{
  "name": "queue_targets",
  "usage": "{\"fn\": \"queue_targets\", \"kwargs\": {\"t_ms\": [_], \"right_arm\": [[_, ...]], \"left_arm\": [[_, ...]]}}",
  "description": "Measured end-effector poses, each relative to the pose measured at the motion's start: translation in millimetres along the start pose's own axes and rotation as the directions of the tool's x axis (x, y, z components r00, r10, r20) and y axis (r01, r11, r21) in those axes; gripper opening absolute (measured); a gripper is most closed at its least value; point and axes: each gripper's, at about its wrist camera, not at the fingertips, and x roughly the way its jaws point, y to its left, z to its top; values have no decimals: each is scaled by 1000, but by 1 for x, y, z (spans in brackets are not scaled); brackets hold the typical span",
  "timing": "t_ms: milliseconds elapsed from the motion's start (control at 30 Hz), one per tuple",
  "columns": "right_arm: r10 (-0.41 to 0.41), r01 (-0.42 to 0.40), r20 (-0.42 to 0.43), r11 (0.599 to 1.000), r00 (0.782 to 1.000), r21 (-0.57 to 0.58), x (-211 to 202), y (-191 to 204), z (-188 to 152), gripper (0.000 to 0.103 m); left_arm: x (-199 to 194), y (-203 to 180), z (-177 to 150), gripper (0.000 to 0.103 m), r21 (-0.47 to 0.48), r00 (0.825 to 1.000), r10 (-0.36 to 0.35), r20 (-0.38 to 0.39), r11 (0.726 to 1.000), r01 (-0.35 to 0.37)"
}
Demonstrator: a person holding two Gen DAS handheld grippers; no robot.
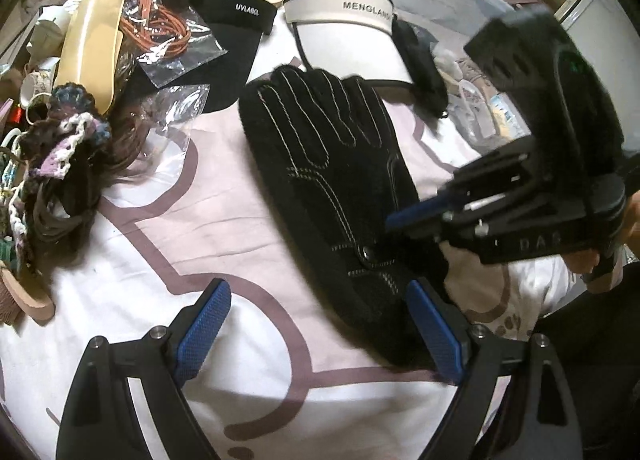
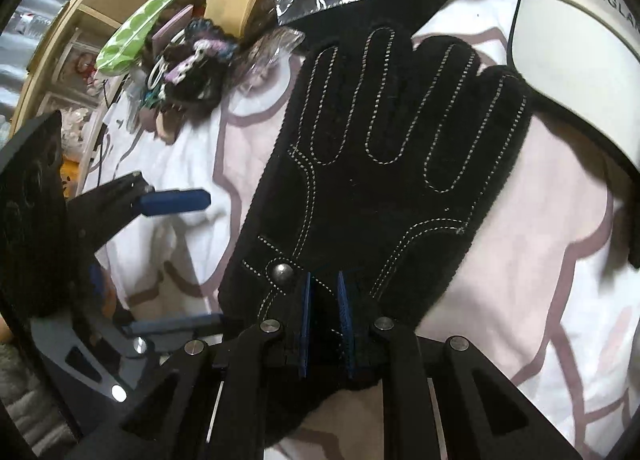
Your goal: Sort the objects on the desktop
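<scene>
Fingers, right [image 2: 325, 324]: pinching cuff of black suede glove with white stitching [image 2: 384, 164], lying flat on pink-and-white sheet [image 2: 520, 260] | fingers, left [image 1: 320, 336]: spread, empty, near cuff | risk: thin pinch, glove may slip when I lift.

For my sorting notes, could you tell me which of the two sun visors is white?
The white sun visor printed MENGLANG, right of the black fabric UVLABCL visor.

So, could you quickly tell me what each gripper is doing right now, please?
Left gripper: open, holding nothing.
Right gripper: closed on the cuff of the black glove.
</scene>
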Motion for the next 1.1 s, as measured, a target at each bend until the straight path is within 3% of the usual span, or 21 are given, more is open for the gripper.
{"fn": "queue_targets", "kwargs": {"t_ms": [167,267,500,533,600,633,900,967,1100], "right_arm": [[10,-11,-32,999,999,-33,0,9,-17,16],[6,-6,-3,1000,1000,-10,-13,7,-22,16],[69,-84,151,992,986,92,-46,-26,-37,20],[74,-91,158,990,985,105,-45,-30,-39,23],[68,-94,173,985,983,148,-43,-41,-43,58],[68,-100,185,981,980,169,-43,-45,-44,64],[198,-245,190,930,962,275,-22,-68,-41,60],[241,-282,171,919,955,277,-11,-67,-40,55],[269,-295,135,925,954,240,6,-59,-36,52]], "left_arm": [[-1,-6,-5,89,4,999,-32,-17,999,32],[3,-14,-6,86,4,998,-57,-42,998,57],[14,-24,-3,74,12,994,-73,-86,997,74],[17,-24,-2,73,5,993,-76,-93,997,76],[21,-21,-2,73,-24,991,-90,-104,996,88],[23,-17,-1,73,-49,988,-102,-111,994,97],[30,2,1,71,-162,977,-173,-122,975,153],[33,4,3,71,-184,972,-200,-120,967,176],[37,13,3,67,-217,959,-254,-129,950,222]]}}
